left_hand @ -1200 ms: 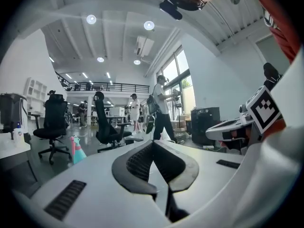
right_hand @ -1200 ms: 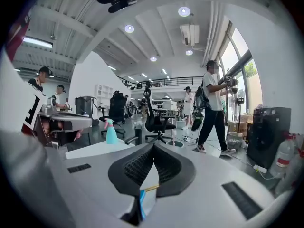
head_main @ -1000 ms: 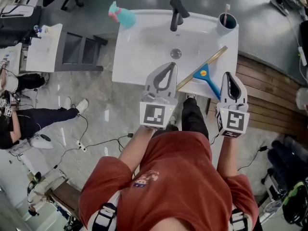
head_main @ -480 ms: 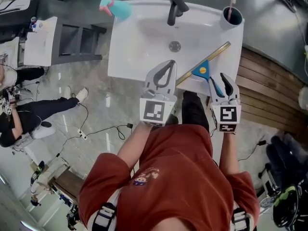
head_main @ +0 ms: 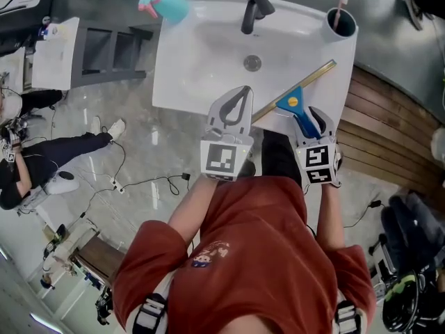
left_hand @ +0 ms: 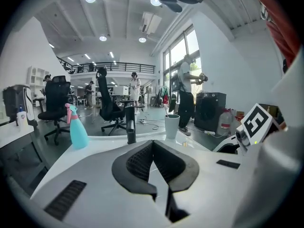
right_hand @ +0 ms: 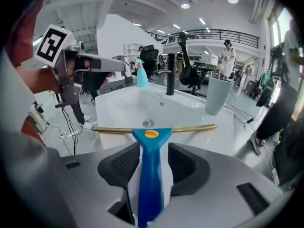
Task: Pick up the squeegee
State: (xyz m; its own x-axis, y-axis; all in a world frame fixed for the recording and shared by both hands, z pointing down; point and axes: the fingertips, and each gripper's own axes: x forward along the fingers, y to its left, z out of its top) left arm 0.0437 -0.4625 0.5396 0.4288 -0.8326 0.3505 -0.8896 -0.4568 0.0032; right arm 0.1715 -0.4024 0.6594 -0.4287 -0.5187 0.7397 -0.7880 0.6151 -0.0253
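- As the right gripper stands with its jaws wide, having just been opening, and the blue handle of the squeegee runs between the pads without being pressed, the step in hand is judged to be lining up for the grasp; nothing is lifted yet.
- Location of the item: the squeegee lies on the front right part of the washbasin, its brass blade set slantwise across the rim and its handle pointing back towards the person.
- Next move, as judged: close the pads squarely on the ribbed part of the handle, then raise it clear. The handle sits nearer the left-hand pad in the right gripper view, so a slight centring would guard against it twisting as the jaws meet.
- Left gripper: jaws together, nothing between them; it hangs at the basin's front edge, beside the blade's near end but apart from it, and takes no part.
- Surroundings: a black tap and drain at mid-basin, a cup holding a toothbrush at the far right corner, a turquoise spray bottle at the far left corner.
- Obstructions: none stands near the handle. The cup is well apart from the blade tip; only a wide swing on lifting could bring the two together.
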